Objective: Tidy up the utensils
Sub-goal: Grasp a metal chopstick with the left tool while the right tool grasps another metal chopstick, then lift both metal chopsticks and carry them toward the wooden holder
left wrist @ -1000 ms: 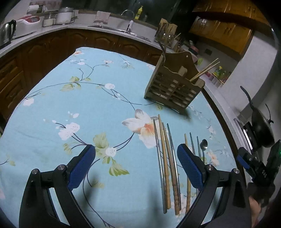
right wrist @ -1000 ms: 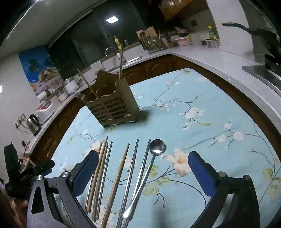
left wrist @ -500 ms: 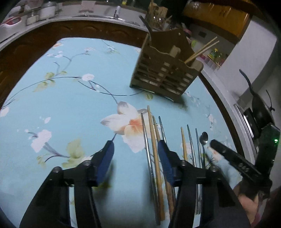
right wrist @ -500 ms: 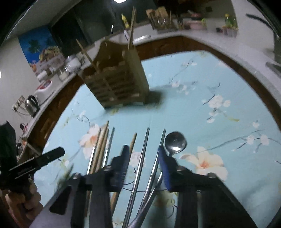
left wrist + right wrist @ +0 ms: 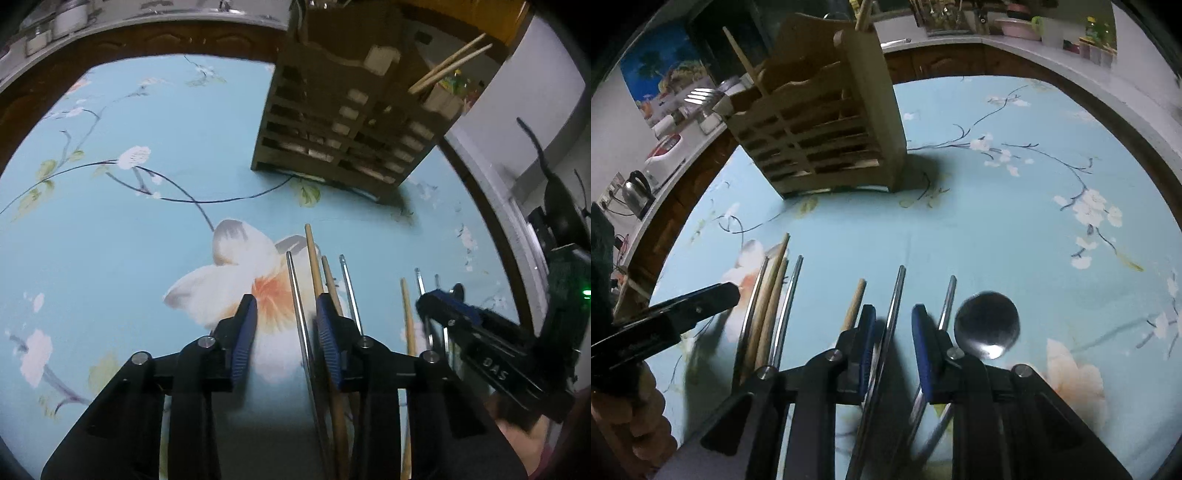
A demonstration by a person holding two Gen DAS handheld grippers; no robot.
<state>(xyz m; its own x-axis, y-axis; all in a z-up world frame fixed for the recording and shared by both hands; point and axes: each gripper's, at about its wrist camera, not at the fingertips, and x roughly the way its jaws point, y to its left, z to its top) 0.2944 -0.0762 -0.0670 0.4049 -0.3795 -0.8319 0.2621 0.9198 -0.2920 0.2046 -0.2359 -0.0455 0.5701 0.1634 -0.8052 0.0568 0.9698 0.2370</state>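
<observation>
Several metal and wooden chopsticks and a metal spoon lie side by side on the floral blue tablecloth. A slatted wooden utensil holder stands behind them, also in the right wrist view, with wooden chopsticks in it. My left gripper is low over the cloth, jaws narrowed but apart, with a metal chopstick between the pads. My right gripper is low too, jaws narrowed around another metal chopstick, not visibly clamped.
The table's dark wooden rim curves along the right. A kitchen counter with a kettle and jars runs behind. A black wok sits on the stove at the right. The right gripper's finger shows in the left wrist view.
Both grippers have dropped toward the row of chopsticks and moved forward. Both pairs of jaws have narrowed from wide open, each now straddling a metal chopstick.
</observation>
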